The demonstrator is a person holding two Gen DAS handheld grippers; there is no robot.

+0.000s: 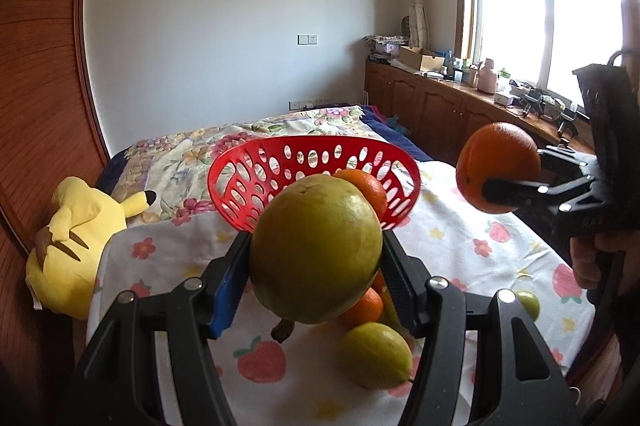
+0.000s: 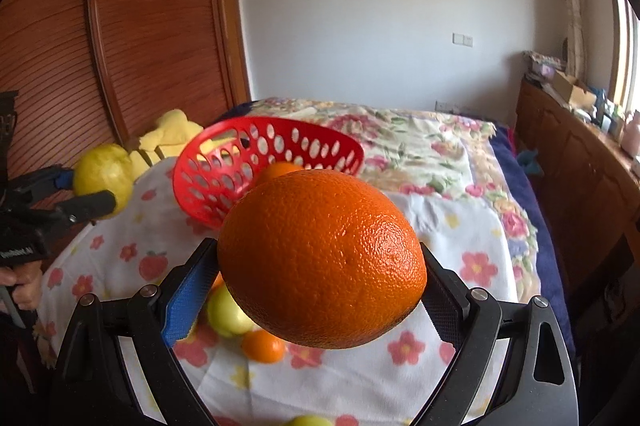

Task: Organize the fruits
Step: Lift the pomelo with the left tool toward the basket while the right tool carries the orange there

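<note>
My left gripper [image 1: 316, 242] is shut on a large yellow-green round fruit [image 1: 316, 250], held in the air in front of the red perforated basket [image 1: 240, 182]. An orange [image 1: 366, 186] lies inside the basket. To the right, my right gripper [image 1: 496, 174] is shut on a big orange [image 1: 498, 162], also lifted above the cloth. In the right wrist view this big orange [image 2: 322, 258] fills the right gripper [image 2: 320, 250], the basket [image 2: 200, 178] tilts behind it, and the left gripper [image 2: 94, 188] holds the yellow-green fruit [image 2: 104, 174] at far left.
Loose fruit lies on the strawberry-print cloth [image 1: 460, 246]: a yellow-green lemon-like fruit [image 1: 376, 354], a small orange [image 2: 264, 346] and a pale green fruit [image 2: 228, 310]. A yellow plush toy [image 1: 76, 234] lies left of the basket. A wooden cabinet [image 1: 432, 106] lines the right wall.
</note>
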